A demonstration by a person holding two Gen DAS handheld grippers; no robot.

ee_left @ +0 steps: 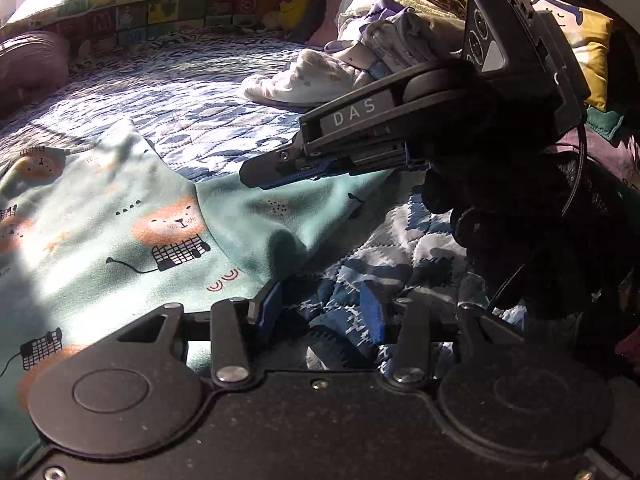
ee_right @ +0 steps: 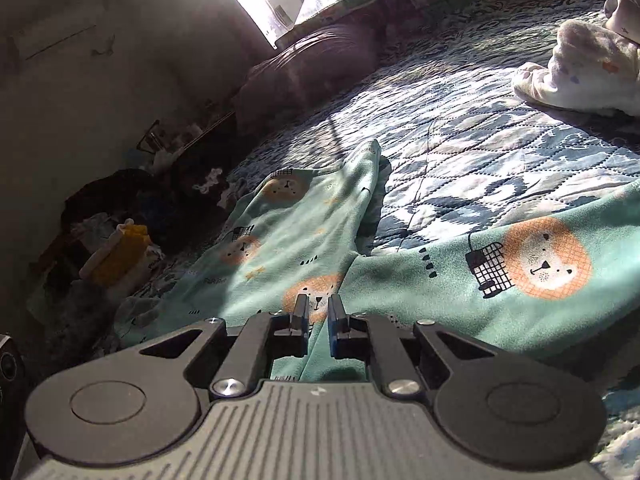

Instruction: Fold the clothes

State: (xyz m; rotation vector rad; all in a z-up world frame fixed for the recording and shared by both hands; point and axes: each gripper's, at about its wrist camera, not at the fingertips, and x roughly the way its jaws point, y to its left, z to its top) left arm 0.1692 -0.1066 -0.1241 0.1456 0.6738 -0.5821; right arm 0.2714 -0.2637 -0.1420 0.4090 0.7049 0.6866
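Observation:
A teal garment (ee_left: pixel 120 216) printed with orange lions lies spread on the blue patterned quilt (ee_left: pixel 192 92). My left gripper (ee_left: pixel 320 312) is open and low over the quilt; its left finger sits at the garment's right edge, with quilt between the jaws. My right gripper (ee_left: pixel 256 174), held by a black-gloved hand (ee_left: pixel 500 208), reaches in from the right over the garment's far edge. In the right wrist view the right gripper (ee_right: pixel 319 312) has its fingers nearly together with a fold of the teal garment (ee_right: pixel 400 280) pinched between them. A sleeve or leg (ee_right: pixel 356 184) stretches away.
A white garment (ee_left: pixel 308 76) and a pile of clothes (ee_left: pixel 400 40) lie at the back right by a yellow pillow (ee_left: pixel 592 48). A purple cushion (ee_right: pixel 312 68) and an alphabet-print bumper (ee_left: pixel 160 4) line the far side. Clutter with a yellow item (ee_right: pixel 120 252) sits beside the bed.

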